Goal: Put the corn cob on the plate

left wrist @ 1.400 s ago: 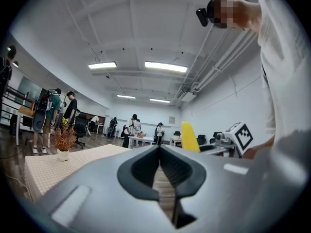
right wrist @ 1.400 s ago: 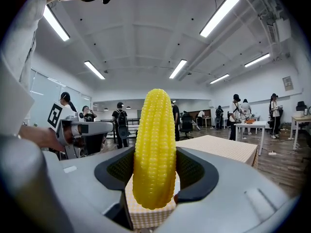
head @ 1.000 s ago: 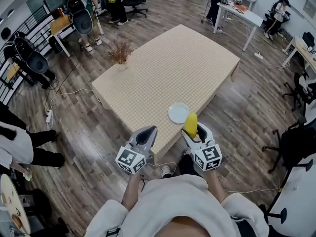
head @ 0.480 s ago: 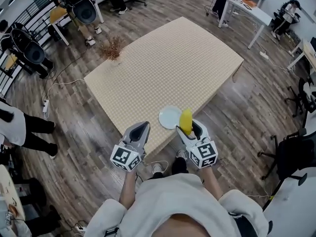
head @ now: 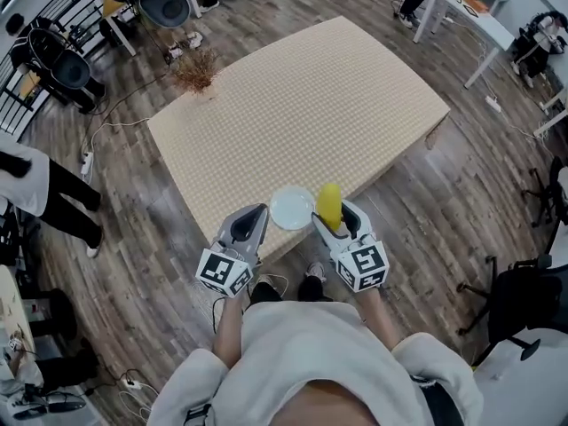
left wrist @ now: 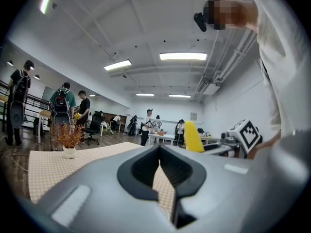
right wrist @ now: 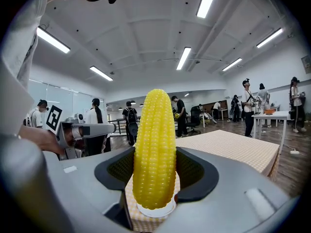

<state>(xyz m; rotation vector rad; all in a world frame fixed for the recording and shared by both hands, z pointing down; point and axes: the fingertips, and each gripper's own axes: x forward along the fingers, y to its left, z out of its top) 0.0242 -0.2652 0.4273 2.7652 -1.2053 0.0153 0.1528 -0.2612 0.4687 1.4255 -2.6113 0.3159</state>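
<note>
Head view, lower centre: finds the right gripper (head: 331,218) clenched on the corn cob (head: 328,204) beside the white plate (head: 291,208) at the near edge of the checked table (head: 302,105). Looks like the carry stage, with the set-down not yet made. Calls for a short shift toward frame left, centring the cob over the dish rather than over its right rim. Best then to lower slowly and tilt the cob toward lying flat, since a cob dropped upright would likely topple and roll off. Hold the squeeze steady until the cob rests on the plate, then part the jaws gently and back straight out.

Right gripper view, mid-frame: shows the cob standing upright between the two pads, pinched around its lower half, its tip rising well above the jaws. Catches a sliver of white plate just beneath the cob's thick end, whether directly under it or further off being impossible to tell.

Leaves the left gripper (head: 251,220) just lower left of the plate, jaws together on nothing.
</note>
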